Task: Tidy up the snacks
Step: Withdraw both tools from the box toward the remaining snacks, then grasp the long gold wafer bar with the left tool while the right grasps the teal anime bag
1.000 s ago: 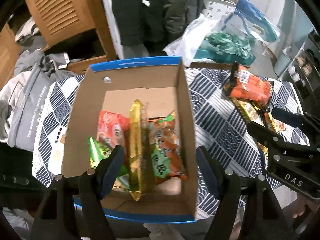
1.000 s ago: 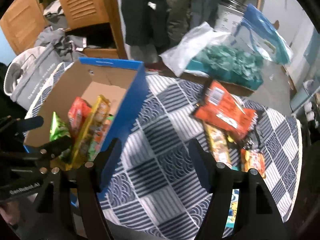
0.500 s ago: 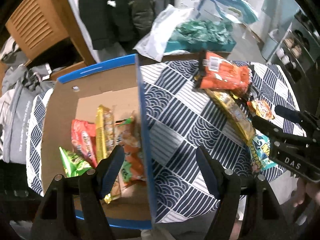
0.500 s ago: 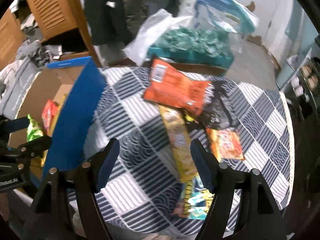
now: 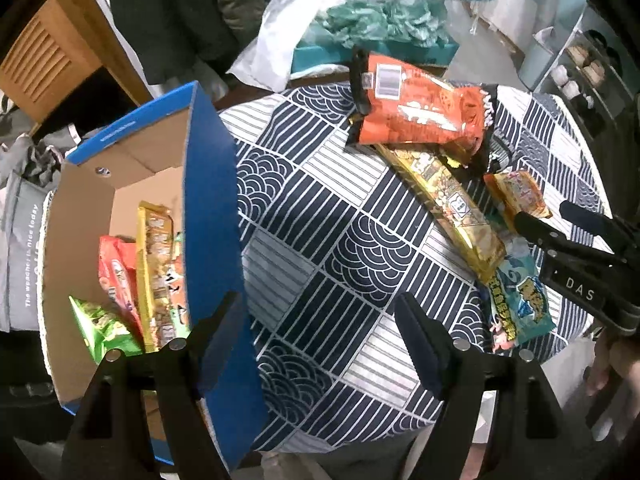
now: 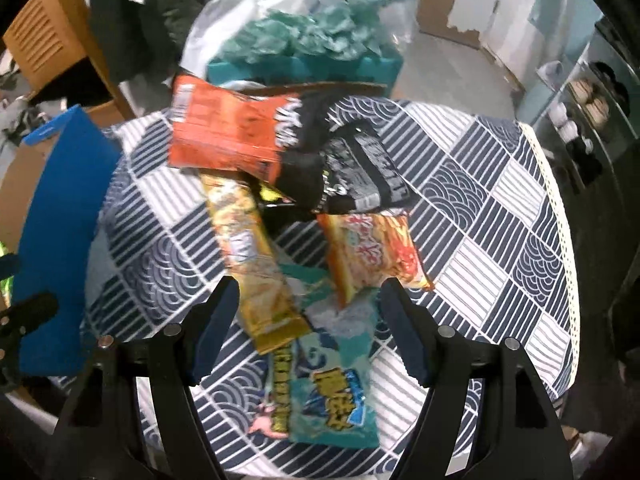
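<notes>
A cardboard box with blue outer walls (image 5: pixel 208 200) stands on the left of the patterned tablecloth (image 5: pixel 320 240). It holds a yellow packet (image 5: pixel 156 264), a red one (image 5: pixel 116 272) and a green one (image 5: pixel 100 328). My left gripper (image 5: pixel 316 312) hovers over bare cloth just right of the box, its jaws opening with nothing between them. My right gripper (image 6: pixel 310 296) is open above the loose pile: a long yellow packet (image 6: pixel 248 248), a teal packet (image 6: pixel 328 380), a small orange packet (image 6: pixel 372 252), a black packet (image 6: pixel 360 168) and a big orange bag (image 6: pixel 228 132). None touches its fingers.
Behind the table sit a teal crate of crumpled green material (image 5: pixel 372 36) and a white plastic bag (image 5: pixel 272 52). A wooden cabinet (image 5: pixel 48 52) and a grey bag (image 5: pixel 20 240) lie to the left, shelves (image 5: pixel 580 68) to the right. The table's near edge runs under both grippers.
Both grippers have swung right, away from the box. The left one has left the box for bare cloth; the right one has come down over the loose packets. Nothing was picked up.
</notes>
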`<state>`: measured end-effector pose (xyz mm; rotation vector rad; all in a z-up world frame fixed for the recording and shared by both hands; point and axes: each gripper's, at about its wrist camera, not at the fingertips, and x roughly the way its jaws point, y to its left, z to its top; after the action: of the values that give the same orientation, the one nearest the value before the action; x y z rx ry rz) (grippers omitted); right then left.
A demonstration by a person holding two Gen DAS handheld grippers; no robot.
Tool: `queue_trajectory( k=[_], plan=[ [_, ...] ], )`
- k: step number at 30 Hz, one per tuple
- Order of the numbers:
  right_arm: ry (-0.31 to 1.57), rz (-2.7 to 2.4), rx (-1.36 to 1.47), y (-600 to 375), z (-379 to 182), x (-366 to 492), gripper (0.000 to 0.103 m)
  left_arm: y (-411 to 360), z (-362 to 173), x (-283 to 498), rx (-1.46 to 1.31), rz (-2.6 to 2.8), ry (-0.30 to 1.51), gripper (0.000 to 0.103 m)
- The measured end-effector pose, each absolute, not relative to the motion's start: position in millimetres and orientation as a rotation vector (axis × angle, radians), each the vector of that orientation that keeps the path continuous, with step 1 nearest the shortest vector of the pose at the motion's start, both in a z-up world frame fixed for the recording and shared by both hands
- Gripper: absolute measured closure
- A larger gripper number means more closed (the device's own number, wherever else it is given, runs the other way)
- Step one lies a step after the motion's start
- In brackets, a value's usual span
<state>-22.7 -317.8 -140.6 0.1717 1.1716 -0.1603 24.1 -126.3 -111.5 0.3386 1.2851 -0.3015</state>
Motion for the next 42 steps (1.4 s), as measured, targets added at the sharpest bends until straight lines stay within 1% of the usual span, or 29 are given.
queue_trajectory(
  k=[9,18,42],
  plan=[
    [1.194,-0.206,0.105,-330,-173,-4,0.03,-142,-132,37,0.345,-0.27,1.299,0.025],
    [1.247,-0.207,-0.008,-319,-200,1,0.03,-148,-148,50,0.331,-0.249,1.336,0.025],
    [1.271,0.004,-0.029,-237,-198,-17,0.03,-133,-147,53,0.272,-0.23,1.359,0.025]
  ],
)
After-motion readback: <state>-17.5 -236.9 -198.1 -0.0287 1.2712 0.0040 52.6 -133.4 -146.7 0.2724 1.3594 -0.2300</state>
